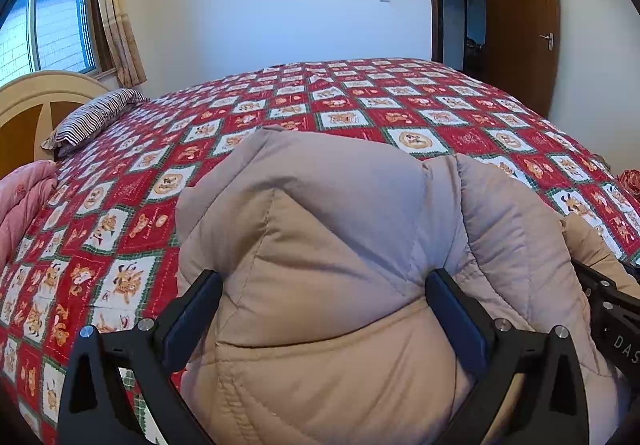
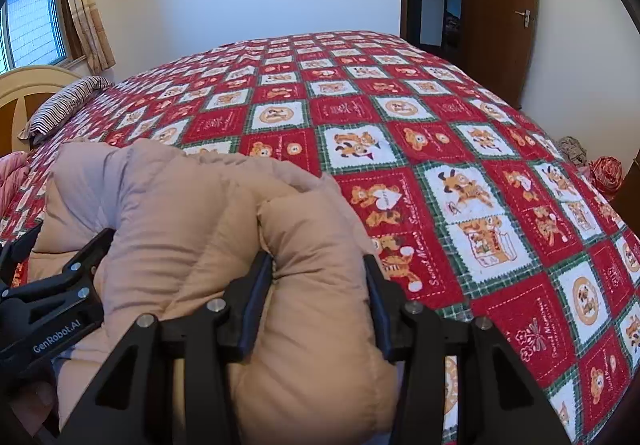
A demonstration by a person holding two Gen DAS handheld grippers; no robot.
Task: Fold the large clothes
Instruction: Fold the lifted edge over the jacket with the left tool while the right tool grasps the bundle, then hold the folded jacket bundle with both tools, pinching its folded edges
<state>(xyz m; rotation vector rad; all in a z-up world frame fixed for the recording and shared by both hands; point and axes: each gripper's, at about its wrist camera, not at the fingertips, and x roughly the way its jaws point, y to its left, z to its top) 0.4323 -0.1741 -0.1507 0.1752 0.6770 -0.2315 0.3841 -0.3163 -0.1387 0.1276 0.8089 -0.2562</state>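
Left wrist view: the left gripper (image 1: 324,309) is clamped on a thick bundle of the beige puffer jacket (image 1: 340,245), its two black fingers (image 1: 192,309) pressing into the quilted padding from either side. The jacket bulges up and forward between and beyond the fingers, hiding most of what lies straight ahead. To the right of this claw, the right gripper (image 1: 612,309) shows as a black body at the frame edge, touching the same jacket. Ahead and to the left spreads the red patchwork cartoon bedspread (image 1: 360,101); far left ahead lie a striped pillow (image 1: 92,117) against a cream headboard (image 1: 36,101), with a pink quilt (image 1: 20,201) nearer on the left. A brown door (image 1: 524,29) stands far ahead on the right.

Right wrist view: the right gripper (image 2: 320,285) is closed around a padded roll of the puffer jacket (image 2: 192,213), which is squeezed between its fingers (image 2: 256,297) and heaps away to the left. The left gripper (image 2: 60,285) lies just left, pressed into the same garment. The bedspread (image 2: 480,165) extends ahead and right; a red crumpled bundle (image 2: 606,173) sits far right, beyond the bed's edge.
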